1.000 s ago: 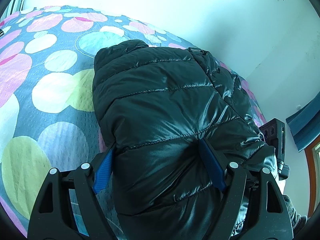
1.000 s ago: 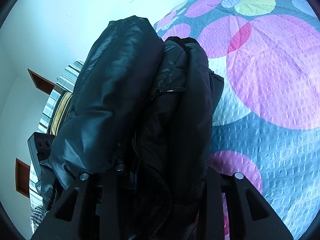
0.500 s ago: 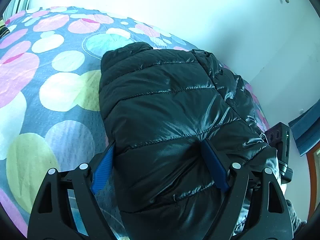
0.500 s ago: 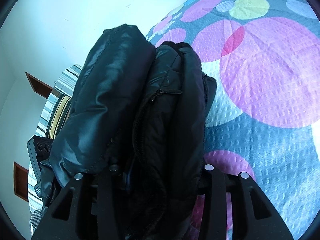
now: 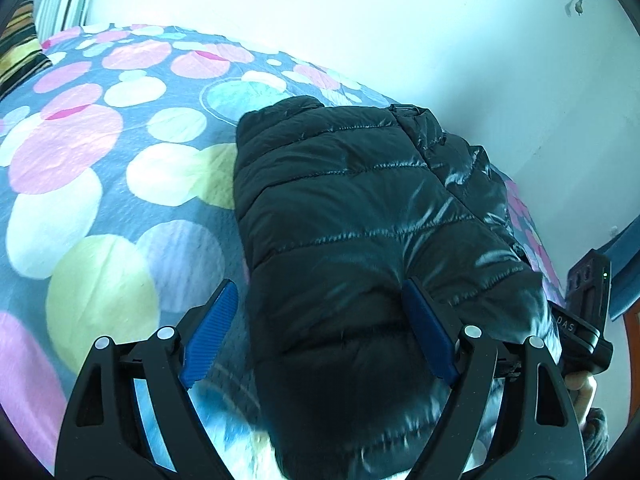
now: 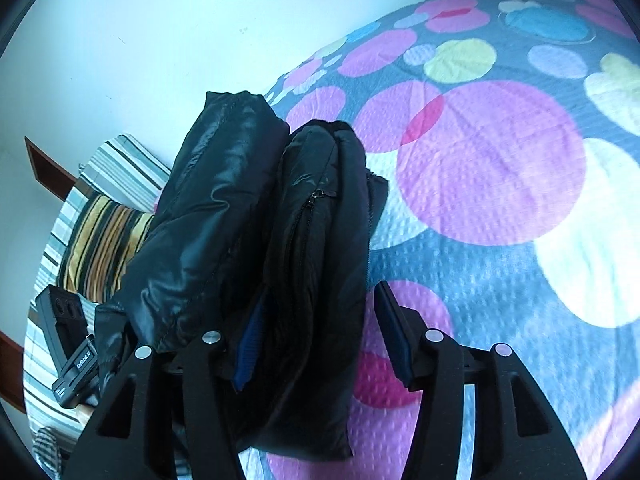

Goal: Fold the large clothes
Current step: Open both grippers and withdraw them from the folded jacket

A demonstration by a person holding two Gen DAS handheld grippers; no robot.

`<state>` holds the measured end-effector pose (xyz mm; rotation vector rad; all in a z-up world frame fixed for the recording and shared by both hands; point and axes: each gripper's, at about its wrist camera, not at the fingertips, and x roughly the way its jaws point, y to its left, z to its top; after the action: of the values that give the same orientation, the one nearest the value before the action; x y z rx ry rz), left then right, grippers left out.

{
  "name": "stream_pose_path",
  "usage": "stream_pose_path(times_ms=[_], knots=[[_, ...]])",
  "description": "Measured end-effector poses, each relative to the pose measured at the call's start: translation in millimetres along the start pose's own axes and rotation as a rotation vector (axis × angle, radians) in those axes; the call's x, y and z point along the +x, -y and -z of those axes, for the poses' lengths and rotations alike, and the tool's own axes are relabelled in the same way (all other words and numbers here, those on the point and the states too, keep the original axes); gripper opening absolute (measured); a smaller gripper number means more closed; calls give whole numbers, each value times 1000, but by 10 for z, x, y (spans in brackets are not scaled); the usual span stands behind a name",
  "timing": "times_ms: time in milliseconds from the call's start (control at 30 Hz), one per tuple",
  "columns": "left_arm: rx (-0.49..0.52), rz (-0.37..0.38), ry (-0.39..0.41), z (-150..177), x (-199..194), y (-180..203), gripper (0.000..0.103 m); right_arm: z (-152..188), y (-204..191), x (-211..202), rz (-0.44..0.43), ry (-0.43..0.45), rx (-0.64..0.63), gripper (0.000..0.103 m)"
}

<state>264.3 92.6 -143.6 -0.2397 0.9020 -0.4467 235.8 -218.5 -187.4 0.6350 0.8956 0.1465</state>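
A shiny black puffer jacket (image 5: 360, 216) lies folded in thick layers on the bed with the dotted cover (image 5: 100, 168). My left gripper (image 5: 320, 332) is open, its blue pads (image 5: 208, 336) wide apart around the jacket's near end. In the right wrist view the folded jacket (image 6: 280, 220) shows its stacked layers and a zipper. My right gripper (image 6: 320, 340) is open, one blue pad (image 6: 250, 344) against the fold and the other clear of it on the right.
The bed's dotted cover (image 6: 500, 168) stretches to the right of the jacket. A striped pillow (image 6: 100, 236) lies at the bed's end. The other gripper's black camera body (image 5: 584, 316) shows beside the jacket. A white wall (image 5: 360, 20) runs behind the bed.
Both grippers have opened and let go of the jacket, and both have drawn back a little. The jacket now rests on the bed.
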Motion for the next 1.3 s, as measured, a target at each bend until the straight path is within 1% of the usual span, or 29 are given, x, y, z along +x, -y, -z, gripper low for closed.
stream_pose_path(times_ms=[300,400,533,633,700,733,767,833,933,1100,1300], knots=[[-11,-76,53,301,-396,31,84,149,-57,-320,119,44,-33,58],[2,-123,65,402,-534,84,84,193,-73,-428,154,61,-41,58],[40,-184,83,528,-692,207,84,264,-152,-614,226,100,-70,58],[64,-219,104,607,-815,317,84,335,-273,-795,297,142,-116,68],[73,-239,120,633,-894,382,86,383,-369,-906,346,171,-152,69],[74,-248,131,647,-942,413,87,414,-432,-970,376,187,-173,71],[73,-255,145,659,-1007,451,89,434,-477,-1012,393,198,-186,74],[67,-266,168,666,-1105,508,91,486,-592,-1107,423,222,-217,76],[60,-289,199,673,-1236,579,92,568,-767,-1226,451,260,-269,78],[78,-365,222,715,-1387,704,93,709,-1048,-1356,473,319,-354,81],[90,-394,242,785,-1497,809,93,816,-1187,-1383,464,331,-391,81]])
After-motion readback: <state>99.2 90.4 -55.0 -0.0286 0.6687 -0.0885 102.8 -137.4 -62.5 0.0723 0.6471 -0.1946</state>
